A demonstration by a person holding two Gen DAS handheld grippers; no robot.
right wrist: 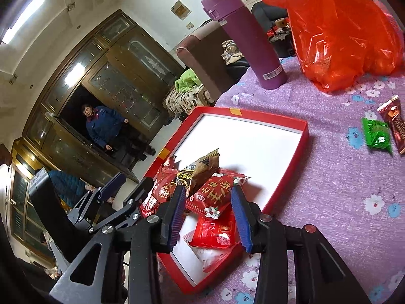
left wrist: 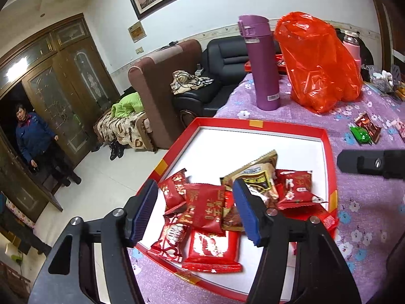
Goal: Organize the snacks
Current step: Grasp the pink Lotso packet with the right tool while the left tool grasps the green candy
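While both grippers hang over the red tray (left wrist: 263,124), neither grips anything. Left gripper (left wrist: 195,212) has its blue pads spread apart above the packets at the tray's near-left corner, nothing pinched between them. Right gripper (right wrist: 210,217) also stands parted, over the tray's near-right corner; a red packet with flower print (right wrist: 217,195) lies in the gap below it, and the pads don't press on it.

Snack pile (left wrist: 227,200) lies inside the tray, bunched in its near half: mostly red packets, overlapping, plus one gold-brown packet (left wrist: 260,174) on top toward the middle. Far half of the tray is bare white floor. Tray sits on the purple flowered cloth (left wrist: 367,202), its left edge at the table's edge.

Still outside the tray, to its right on the cloth: a green packet (right wrist: 377,134) and a brown packet (right wrist: 395,124), touching each other, well apart from the tray rim.

Beyond the tray's far rim stand a purple flask (left wrist: 260,60), upright, and just right of it an orange plastic bag (left wrist: 319,60). A pink bottle (left wrist: 351,43) shows behind the bag.

Left of the tray, past the table, a person in a blue jacket (left wrist: 33,136) stands by a dark doorway.
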